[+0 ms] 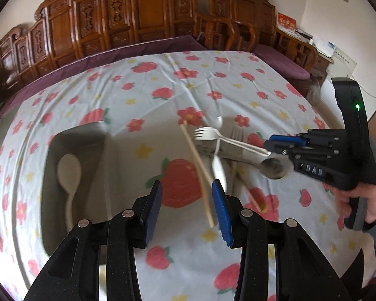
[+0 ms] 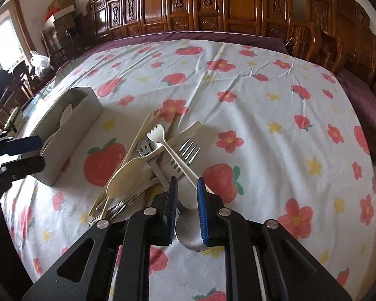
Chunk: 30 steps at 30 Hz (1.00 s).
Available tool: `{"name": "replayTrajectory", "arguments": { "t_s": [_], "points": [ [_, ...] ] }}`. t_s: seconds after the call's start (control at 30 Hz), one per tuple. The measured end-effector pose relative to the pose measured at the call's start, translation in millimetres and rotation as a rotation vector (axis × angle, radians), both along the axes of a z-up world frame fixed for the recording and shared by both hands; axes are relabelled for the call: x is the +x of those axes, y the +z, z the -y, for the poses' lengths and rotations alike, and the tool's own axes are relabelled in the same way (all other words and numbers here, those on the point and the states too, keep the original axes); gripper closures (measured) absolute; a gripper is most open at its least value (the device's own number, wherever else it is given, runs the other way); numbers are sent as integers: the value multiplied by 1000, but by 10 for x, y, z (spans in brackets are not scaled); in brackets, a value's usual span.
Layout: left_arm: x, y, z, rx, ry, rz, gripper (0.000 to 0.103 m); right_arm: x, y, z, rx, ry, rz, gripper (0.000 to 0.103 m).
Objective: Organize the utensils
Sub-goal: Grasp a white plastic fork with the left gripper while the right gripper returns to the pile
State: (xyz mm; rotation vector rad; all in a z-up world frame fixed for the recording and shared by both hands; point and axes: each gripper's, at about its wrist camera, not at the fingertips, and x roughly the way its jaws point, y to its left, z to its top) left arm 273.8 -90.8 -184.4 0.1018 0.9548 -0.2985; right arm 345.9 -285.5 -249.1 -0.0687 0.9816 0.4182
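A pile of utensils lies on the strawberry tablecloth: a cream plastic fork (image 2: 160,139), a cream spoon (image 2: 125,178), a metal fork (image 2: 185,154), chopsticks (image 2: 135,143) and a metal spoon (image 2: 190,233). My right gripper (image 2: 186,183) has its jaws narrowly apart around the cream fork's handle; in the left wrist view (image 1: 268,148) that fork (image 1: 205,134) appears lifted. My left gripper (image 1: 186,188) is open and empty above the cloth, right of a grey holder (image 1: 72,165) with a cream spoon (image 1: 69,173) in it. The holder also shows in the right wrist view (image 2: 70,130).
Carved wooden chairs (image 2: 213,5) line the far edge of the table. A purple undercloth (image 1: 112,52) borders the floral cloth. Boxes and a bag (image 2: 38,61) stand at the far left of the room.
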Motion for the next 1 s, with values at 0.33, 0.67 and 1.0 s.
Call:
{"name": "replayTrajectory", "arguments": {
  "t_s": [0.33,0.67,1.0],
  "points": [
    [372,-340,435,-28,-42,-90,66,-95,-80,159,8,-7,-1,75],
    [541,-622,580,41,-44,-144,86,-71,-151,232,11,-21,-12,75],
    [411,-515,475,51,-80,-137,100,-25,-129,134,5,-13,-11,75]
  ]
}}
